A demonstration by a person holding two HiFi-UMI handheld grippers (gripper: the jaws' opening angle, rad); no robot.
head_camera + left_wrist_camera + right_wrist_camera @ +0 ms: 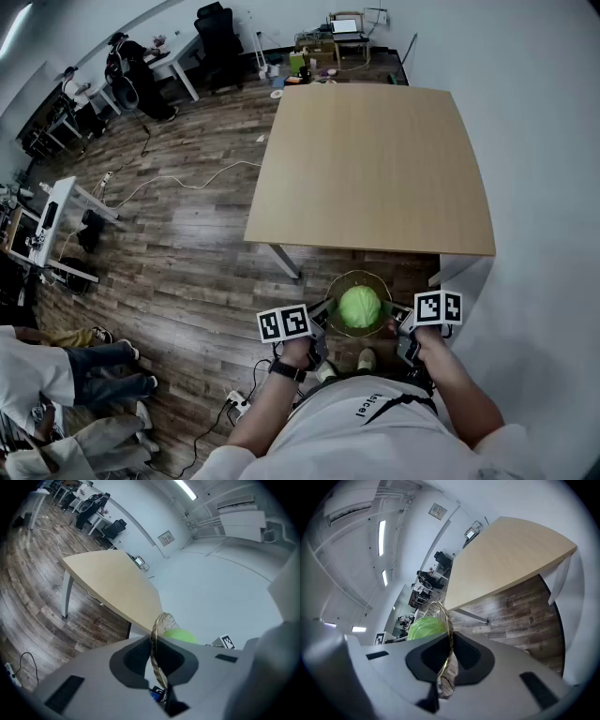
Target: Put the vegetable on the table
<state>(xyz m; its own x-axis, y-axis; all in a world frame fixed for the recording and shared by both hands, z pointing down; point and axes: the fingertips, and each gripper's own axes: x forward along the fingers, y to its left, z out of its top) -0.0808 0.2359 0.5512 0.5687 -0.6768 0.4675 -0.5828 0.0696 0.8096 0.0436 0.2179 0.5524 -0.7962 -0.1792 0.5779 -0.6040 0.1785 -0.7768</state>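
A green cabbage lies in a gold wire bowl held in the air just in front of the near edge of the wooden table. My left gripper is shut on the bowl's left rim. The right gripper is shut on the right rim. The cabbage shows beyond the rim in the left gripper view, and the same cabbage appears in the right gripper view. The table top lies ahead of both grippers.
Wood floor spreads to the left of the table. A white wall runs along its right side. Desks and chairs stand at the far end. A seated person's legs and a power strip are at lower left.
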